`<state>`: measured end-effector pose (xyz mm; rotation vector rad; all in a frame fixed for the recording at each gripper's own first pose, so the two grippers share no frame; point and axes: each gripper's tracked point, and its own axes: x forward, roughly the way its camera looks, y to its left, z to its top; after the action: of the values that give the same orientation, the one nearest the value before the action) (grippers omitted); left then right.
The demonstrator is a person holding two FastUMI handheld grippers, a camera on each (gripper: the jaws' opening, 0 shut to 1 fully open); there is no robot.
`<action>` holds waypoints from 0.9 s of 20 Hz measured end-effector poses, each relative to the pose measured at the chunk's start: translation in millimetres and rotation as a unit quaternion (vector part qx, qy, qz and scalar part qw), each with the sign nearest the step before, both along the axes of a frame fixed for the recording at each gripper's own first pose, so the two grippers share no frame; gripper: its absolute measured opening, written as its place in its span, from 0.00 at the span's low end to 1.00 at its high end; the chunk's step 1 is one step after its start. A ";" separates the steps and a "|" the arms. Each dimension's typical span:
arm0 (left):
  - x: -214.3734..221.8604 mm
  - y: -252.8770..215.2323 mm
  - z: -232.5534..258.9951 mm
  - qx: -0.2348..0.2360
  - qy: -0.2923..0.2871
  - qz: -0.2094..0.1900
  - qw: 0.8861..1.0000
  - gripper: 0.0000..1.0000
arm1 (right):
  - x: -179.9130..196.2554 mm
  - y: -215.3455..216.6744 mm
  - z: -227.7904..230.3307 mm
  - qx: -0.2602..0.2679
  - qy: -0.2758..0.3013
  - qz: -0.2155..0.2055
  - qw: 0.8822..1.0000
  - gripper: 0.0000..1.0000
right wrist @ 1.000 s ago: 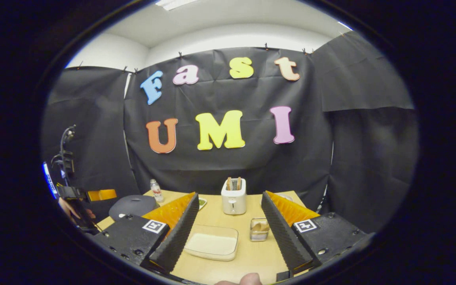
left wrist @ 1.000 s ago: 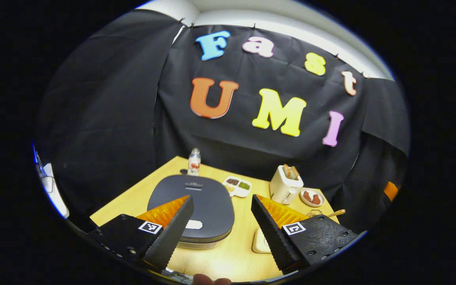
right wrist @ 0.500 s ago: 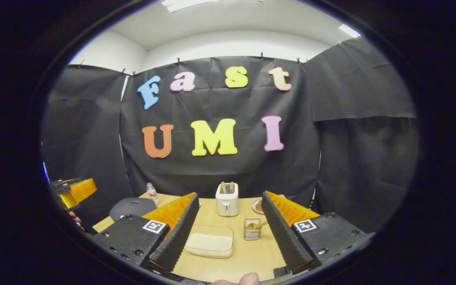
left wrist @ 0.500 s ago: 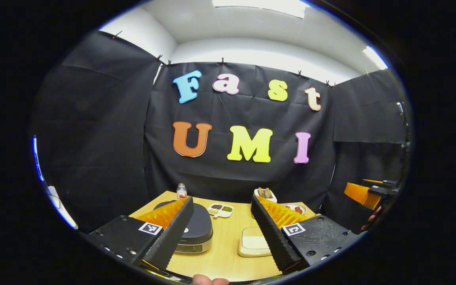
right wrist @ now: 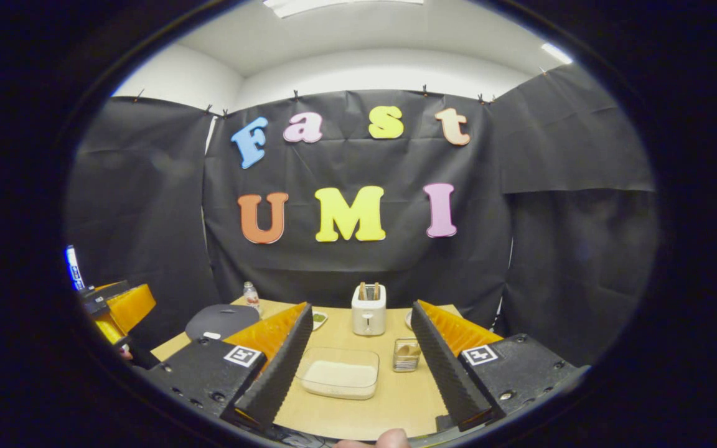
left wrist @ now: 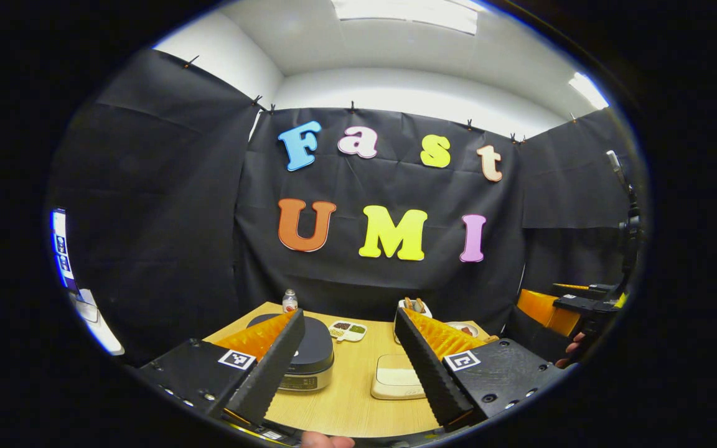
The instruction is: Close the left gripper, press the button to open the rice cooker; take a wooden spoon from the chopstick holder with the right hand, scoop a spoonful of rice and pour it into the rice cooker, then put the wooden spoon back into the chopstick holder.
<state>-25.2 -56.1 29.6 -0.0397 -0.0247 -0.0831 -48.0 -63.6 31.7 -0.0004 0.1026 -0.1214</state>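
Observation:
A dark-lidded rice cooker sits closed on the left of the wooden table. Beside it lies a clear container of rice. A small chopstick holder with a wooden spoon in it stands right of the rice. My left gripper hovers open in front of the table, above its near edge, with nothing between its fingers. My right gripper is open too and holds nothing; the rice container shows between its fingers. The right gripper also appears far right in the left gripper view, and the left gripper far left in the right gripper view.
A white toaster with bread slices stands at the back of the table. A small bottle stands behind the cooker, with a divided dish of condiments and a small plate of food nearby. Black cloth walls enclose the table.
The left gripper has pulled back and tilted up from close over the rice cooker lid, so the cooker now looks small and far. The right gripper has shifted only slightly.

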 end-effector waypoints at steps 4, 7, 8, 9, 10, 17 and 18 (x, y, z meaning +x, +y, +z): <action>-5.3 4.1 4.9 0.005 -0.011 -0.003 1.000 0.95 | -6.1 4.1 3.0 -0.007 -0.010 0.001 1.000 1.00; -9.0 14.8 -1.9 0.012 -0.002 0.007 1.000 0.94 | -9.0 10.5 -6.0 -0.004 0.001 0.004 1.000 1.00; -8.7 16.5 0.4 0.012 -0.005 0.009 1.000 0.95 | -9.8 9.4 -4.5 -0.004 -0.001 0.001 1.000 1.00; -7.7 19.9 2.4 0.015 -0.008 0.012 1.000 0.95 | -9.8 9.5 -3.9 -0.003 -0.004 -0.001 1.000 1.00; -6.6 22.9 0.0 0.017 -0.008 0.015 1.000 0.95 | -10.5 11.8 -5.6 -0.003 -0.003 -0.001 1.000 1.00; -8.4 24.3 -0.9 0.021 -0.006 0.007 1.000 0.84 | -16.2 18.5 -0.1 -0.007 -0.010 -0.004 1.000 1.00; -7.9 24.6 -1.8 0.020 -0.006 0.006 1.000 0.84 | -16.9 18.2 -0.1 -0.008 -0.010 -0.004 1.000 1.00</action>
<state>-33.1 -31.5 27.8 0.0008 -0.0361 -0.0712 -64.9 -45.5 31.6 -0.0142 0.0820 -0.1309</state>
